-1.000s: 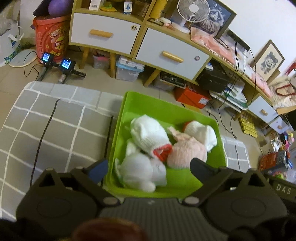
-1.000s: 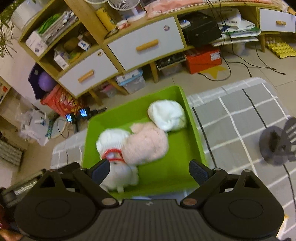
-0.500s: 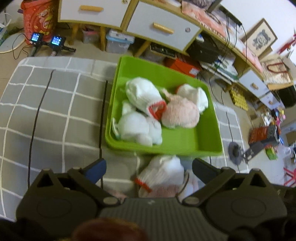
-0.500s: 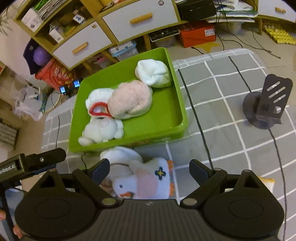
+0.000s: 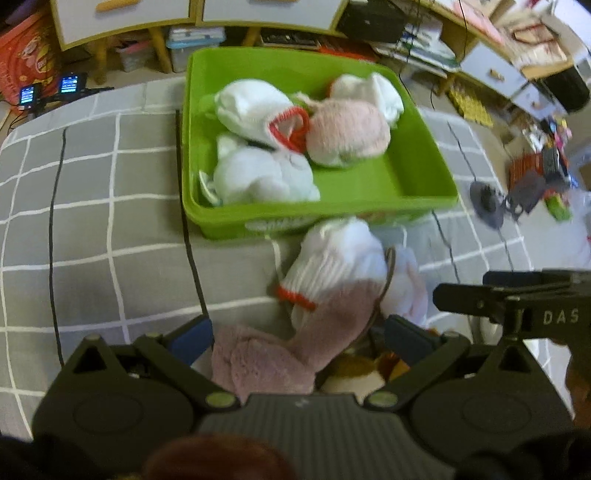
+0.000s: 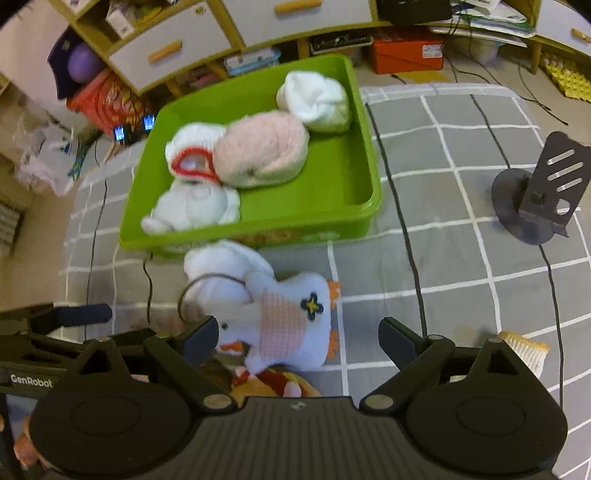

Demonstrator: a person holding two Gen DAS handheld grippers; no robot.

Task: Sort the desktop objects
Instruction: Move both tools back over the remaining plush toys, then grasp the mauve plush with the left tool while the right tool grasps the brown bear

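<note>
duck toy (image 6: 291,321): soft, light, squishy; we grab its fat middle.
right gripper (image 6: 299,338): wide open, holds nothing.
left gripper (image 5: 299,336): open, empty, over pink sock (image 5: 266,360).
green bin (image 6: 354,206): w/ 4 soft things.

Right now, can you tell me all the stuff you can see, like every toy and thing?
Bin: one, bright green, on the grey checked cloth.
Soft bundles in the bin: four; white with red trim, pink fluffy, white at the far corner, white at the near edge.
Soft pile in front of the bin: white duck-like toy with a pink patch, white bundle with red trim, mauve fluffy piece; more beneath, count unclear.
Stand: one, dark grey, on the cloth to the right.
Cabinet: wood with white drawers, behind.
Left fingers: open above the pile.
Right fingers: open above the duck-like toy.
</note>
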